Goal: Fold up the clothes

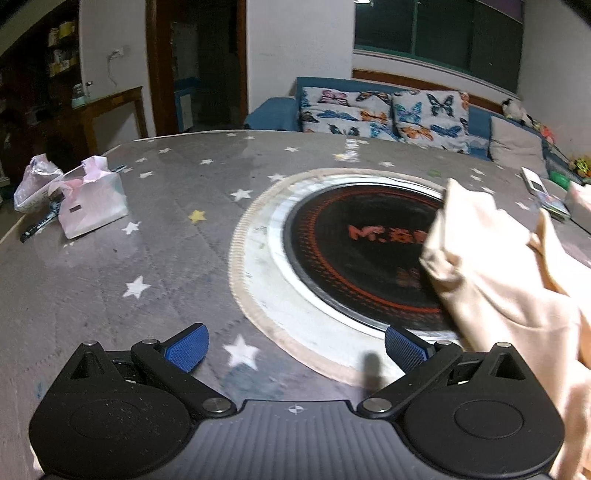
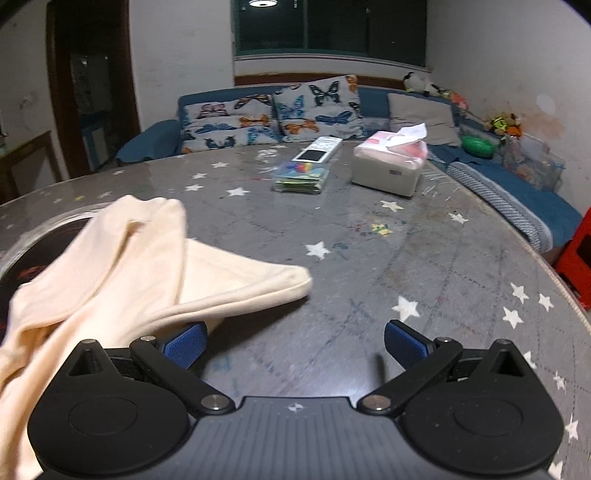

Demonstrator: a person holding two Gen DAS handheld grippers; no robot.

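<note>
- Lying rumpled on the table (image 2: 369, 258): cream garment (image 2: 122, 266), one rounded end spread flat toward the table's middle, the rest bunched and partly draped over the black inset hob (image 1: 354, 254).
- Judged light, soft and limp; likely to sag and slide on the smooth top; nothing fragile.
- Best taken at the hemmed rounded edge (image 2: 280, 291) or at a corner, pinched through a single layer.
- Left gripper (image 1: 295, 347): jaws wide apart, nothing between them, cloth just beside the right-hand finger.
- Right gripper (image 2: 295, 343): jaws wide apart, empty; cloth overhanging the left-hand finger, contact not certain.
- Surface: round grey top with printed stars, glossy, scribbled in places.
- On it: tissue packs (image 2: 391, 166), remote (image 2: 317, 149), flat colourful packet (image 2: 301, 177).
- Beyond: blue sofa (image 2: 155, 142) with butterfly cushions (image 2: 314, 110), dark window (image 2: 328, 29), doorway (image 1: 195, 62).
</note>
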